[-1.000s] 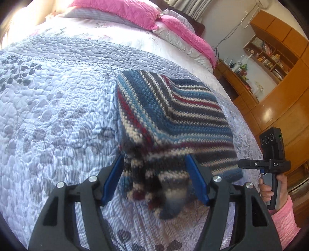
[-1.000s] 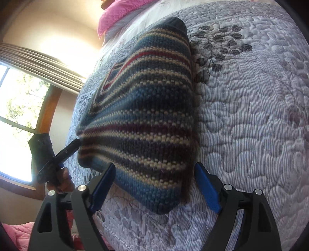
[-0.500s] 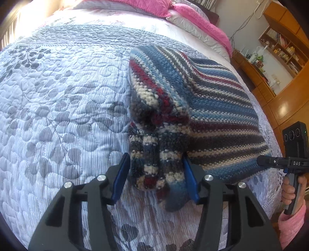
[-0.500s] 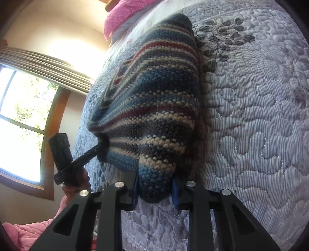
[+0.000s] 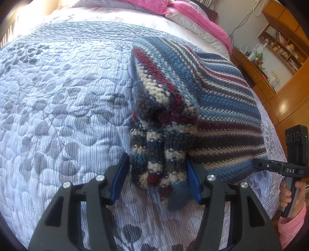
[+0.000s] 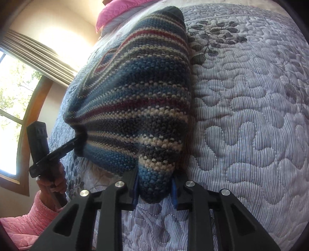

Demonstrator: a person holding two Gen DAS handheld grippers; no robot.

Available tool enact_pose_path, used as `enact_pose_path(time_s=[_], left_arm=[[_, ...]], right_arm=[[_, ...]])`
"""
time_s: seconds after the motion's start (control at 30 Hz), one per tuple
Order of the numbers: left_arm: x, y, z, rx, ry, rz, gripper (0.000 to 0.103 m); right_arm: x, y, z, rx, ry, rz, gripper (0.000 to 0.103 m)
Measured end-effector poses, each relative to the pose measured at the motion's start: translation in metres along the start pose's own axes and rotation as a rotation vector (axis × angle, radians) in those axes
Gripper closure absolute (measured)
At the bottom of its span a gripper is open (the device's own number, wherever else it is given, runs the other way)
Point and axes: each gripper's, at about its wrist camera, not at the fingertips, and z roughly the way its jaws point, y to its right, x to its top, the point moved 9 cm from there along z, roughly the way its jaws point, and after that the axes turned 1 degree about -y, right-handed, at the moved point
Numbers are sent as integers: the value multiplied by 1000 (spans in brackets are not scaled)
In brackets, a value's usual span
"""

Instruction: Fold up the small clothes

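both claws (image 5: 157, 180) (image 6: 154, 190) apparently pinching striped knit (image 5: 222, 115)

Left of the striped knit (image 5: 222, 108), the quilted bed (image 5: 58, 115) lay bare and open for passing; beyond the knit, pink pillows (image 5: 193, 17) blocked the way.

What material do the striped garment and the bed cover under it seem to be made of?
The striped garment looks like chunky knitted yarn, perhaps wool: bumpy stitches and fuzzy edges show. The bed cover looks like quilted woven fabric, maybe cotton, matte, with stitched leaf outlines and fine ribbing. The exact fibres cannot be told.
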Motion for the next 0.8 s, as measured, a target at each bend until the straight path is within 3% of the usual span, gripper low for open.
enact_pose_path(time_s=[0.2,0.3,0.37,0.47,0.8], left_arm=[[-4,-1,-3,9,9,-24,46],[-7,9,-16,12,4,-53,46],[-12,11,-28,37,13,-38,45],[-22,15,-43,81,19,-10,45],[-57,26,-83,135,23,-39,44]], right_arm=[[1,-8,0,6,27,35,75],[-1,-6,-22,-7,72,39,58],[-5,-9,-34,-76,99,11,47],[-16,-15,-48,-169,122,-30,39],[-54,-27,-72,-278,156,-59,12]])
